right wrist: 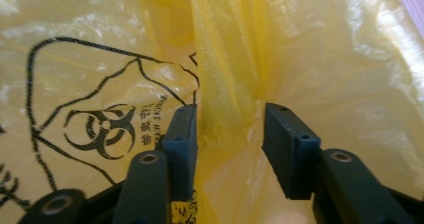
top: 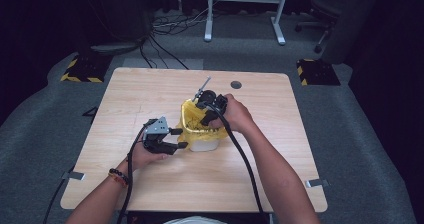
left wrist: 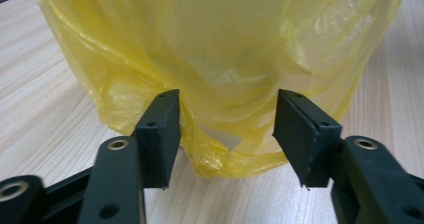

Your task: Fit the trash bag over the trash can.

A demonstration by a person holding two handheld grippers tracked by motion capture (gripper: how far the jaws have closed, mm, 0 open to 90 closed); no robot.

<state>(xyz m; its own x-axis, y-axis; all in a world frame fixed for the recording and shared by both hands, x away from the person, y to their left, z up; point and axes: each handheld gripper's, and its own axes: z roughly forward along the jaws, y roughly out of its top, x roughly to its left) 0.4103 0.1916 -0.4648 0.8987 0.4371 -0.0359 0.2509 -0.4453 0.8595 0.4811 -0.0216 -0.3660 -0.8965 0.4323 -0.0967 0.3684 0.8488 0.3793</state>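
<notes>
Light wooden table (top: 150, 99), square top with rounded corners, pale grain running left to right. Small dark round hole (top: 236, 84) near far edge, right of centre. Near the middle, a white bin (top: 204, 145) lined with a yellow bag (top: 192, 119), bag draped over the rim and down the sides, its lower folds reaching the tabletop in the left gripper view.

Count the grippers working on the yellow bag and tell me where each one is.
2. The left gripper is at the yellow bag's lower left side; the right gripper reaches into its open top.
</notes>
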